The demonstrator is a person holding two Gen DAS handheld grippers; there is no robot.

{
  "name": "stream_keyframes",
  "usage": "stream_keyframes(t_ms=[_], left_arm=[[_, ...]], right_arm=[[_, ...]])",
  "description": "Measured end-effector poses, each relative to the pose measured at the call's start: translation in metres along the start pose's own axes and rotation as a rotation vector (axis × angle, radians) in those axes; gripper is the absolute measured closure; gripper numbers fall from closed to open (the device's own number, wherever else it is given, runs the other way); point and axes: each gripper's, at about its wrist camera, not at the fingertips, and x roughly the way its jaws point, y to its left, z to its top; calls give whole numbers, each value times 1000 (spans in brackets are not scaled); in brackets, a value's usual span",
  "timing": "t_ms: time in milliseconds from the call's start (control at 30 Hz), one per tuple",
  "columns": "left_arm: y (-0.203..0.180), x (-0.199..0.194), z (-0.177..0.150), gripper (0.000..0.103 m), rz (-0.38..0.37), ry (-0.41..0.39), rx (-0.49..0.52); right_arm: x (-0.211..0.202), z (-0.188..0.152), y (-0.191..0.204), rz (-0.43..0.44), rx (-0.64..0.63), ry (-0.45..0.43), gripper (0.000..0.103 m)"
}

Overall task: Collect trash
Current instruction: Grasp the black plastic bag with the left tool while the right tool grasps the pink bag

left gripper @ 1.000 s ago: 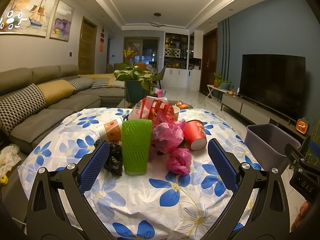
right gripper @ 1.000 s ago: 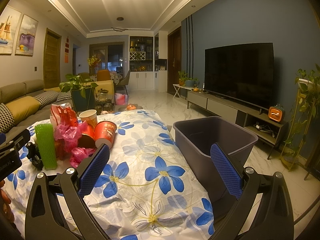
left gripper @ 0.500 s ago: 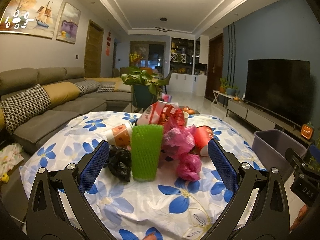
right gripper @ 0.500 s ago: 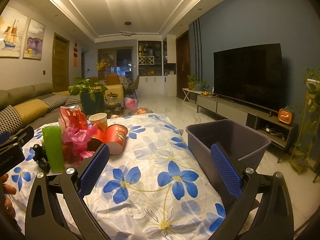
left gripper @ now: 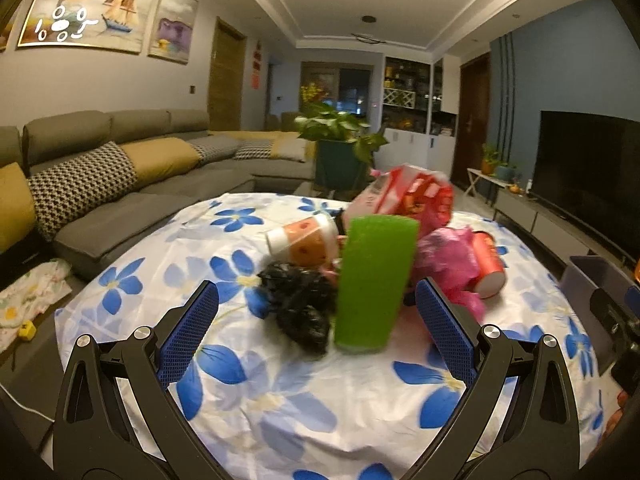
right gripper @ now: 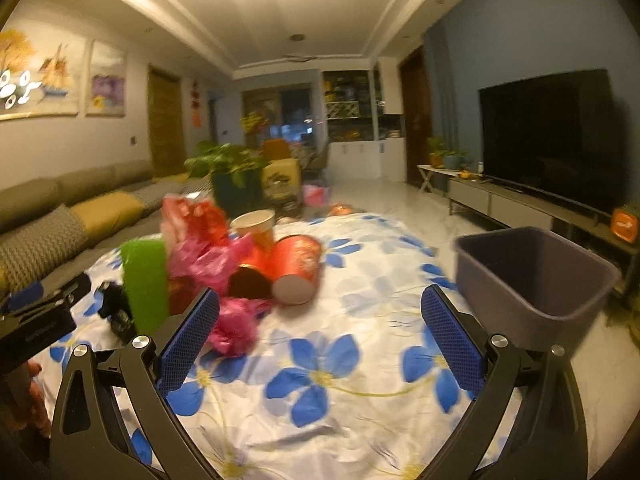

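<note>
Trash pile (left gripper: pixel 376 264) sat untouched on tablecloth (left gripper: pixel 280 392); left gripper (left gripper: pixel 316 332) and right gripper (right gripper: pixel 320 332) both spread wide, empty.

Warm ceiling glare, motion blur

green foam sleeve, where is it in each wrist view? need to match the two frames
Left wrist: green foam sleeve stands upright just right of centre, between the left gripper fingers, beside the black bag.
Right wrist: the sleeve sits at the left, beyond the right gripper, at the left end of the trash pile.
Shared landmark: the tipped red cup, right of the sleeve in both views.
</note>
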Motion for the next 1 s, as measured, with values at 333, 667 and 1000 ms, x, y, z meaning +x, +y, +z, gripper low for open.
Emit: stream_keyframes(t_ms=[333, 667, 1000], left_arm=[[20, 24, -8, 6, 30, -9, -40], [29, 34, -12, 6, 8, -60, -59], [37, 55, -18, 8, -2, -4, -62]], right_arm=[[60, -14, 38, 71, -61, 89, 13], [96, -24, 59, 90, -55, 155, 25], [103, -36, 70, 141, -73, 220, 66]])
